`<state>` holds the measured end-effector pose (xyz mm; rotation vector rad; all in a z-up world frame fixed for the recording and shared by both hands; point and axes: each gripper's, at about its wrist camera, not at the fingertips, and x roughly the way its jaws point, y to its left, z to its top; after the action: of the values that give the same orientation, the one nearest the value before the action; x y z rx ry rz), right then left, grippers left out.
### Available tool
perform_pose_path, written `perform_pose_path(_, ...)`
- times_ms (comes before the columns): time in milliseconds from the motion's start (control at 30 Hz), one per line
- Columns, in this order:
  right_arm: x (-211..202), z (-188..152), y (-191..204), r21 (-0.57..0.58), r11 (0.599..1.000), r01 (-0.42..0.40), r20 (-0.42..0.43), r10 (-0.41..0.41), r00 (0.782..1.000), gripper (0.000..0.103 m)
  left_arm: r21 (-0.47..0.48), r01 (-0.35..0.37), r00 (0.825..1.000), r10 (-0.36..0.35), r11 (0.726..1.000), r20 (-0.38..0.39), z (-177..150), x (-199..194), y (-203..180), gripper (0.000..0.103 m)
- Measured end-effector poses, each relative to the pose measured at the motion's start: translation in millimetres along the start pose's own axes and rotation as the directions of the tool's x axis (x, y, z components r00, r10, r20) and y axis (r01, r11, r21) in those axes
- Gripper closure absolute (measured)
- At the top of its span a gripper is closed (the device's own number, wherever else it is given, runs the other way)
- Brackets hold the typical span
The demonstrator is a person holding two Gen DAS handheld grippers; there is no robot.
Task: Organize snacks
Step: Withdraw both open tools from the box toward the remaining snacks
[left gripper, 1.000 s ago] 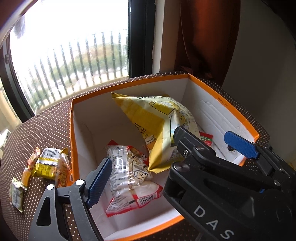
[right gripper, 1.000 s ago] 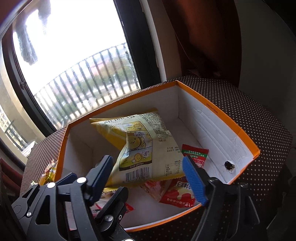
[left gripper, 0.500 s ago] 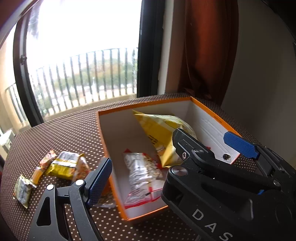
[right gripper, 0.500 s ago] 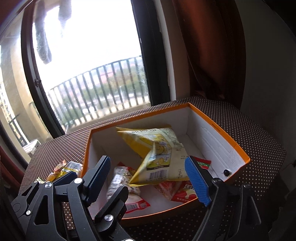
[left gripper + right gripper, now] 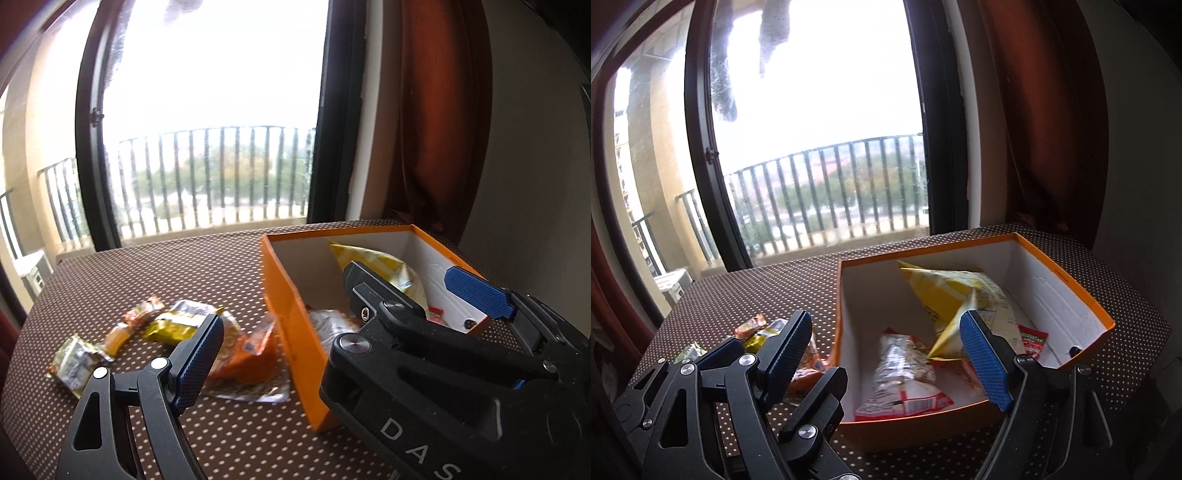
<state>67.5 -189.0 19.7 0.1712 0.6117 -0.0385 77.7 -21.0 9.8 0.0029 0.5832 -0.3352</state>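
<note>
Packets (image 5: 177,326) lay loose on table (image 5: 207,269), left of box (image 5: 291,332); I judged left gripper (image 5: 343,317) nearer. Both claws, right gripper (image 5: 890,365) included, gaped wide, empty.

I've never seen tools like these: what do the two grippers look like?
Both the left gripper and the right gripper are black linkage frames with silver pivot pins and ribbed blue pads lining the jaws. White letters "DAS" mark the right gripper's body.
</note>
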Motion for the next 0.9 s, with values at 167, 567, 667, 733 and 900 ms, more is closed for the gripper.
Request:
perform_pose_path(167,1.6,-8.5,16.7,-0.022,0.999,-0.045,0.0,0.045,0.999,0.018,-0.007,-0.054,0.998,0.054,0.999,0.02,-9.5,-9.4,14.0,0.019)
perform_pose_path(567,15.1,-37.6,59.8,-0.079,0.989,-0.126,-0.026,0.125,0.992,0.018,-0.048,-0.134,0.991,0.134,0.99,-0.007,-42.7,-14.8,53.2,0.019)
perform_pose_path(667,21.6,-45.7,67.7,-0.08,0.987,-0.141,-0.034,0.139,0.99,0.018,-0.061,-0.147,0.989,0.146,0.987,-0.026,-51.4,-13.1,59.8,0.019)
perform_pose_path(733,26.5,-50.9,73.2,-0.085,0.985,-0.149,-0.044,0.146,0.988,0.018,-0.074,-0.15,0.988,0.147,0.986,-0.043,-57.2,-11.5,66.8,0.019)
perform_pose_path(900,37.6,-63.0,83.7,-0.093,0.981,-0.173,-0.077,0.166,0.983,0.018,-0.092,-0.161,0.985,0.154,0.983,-0.077,-69.6,-4.9,76.1,0.019)
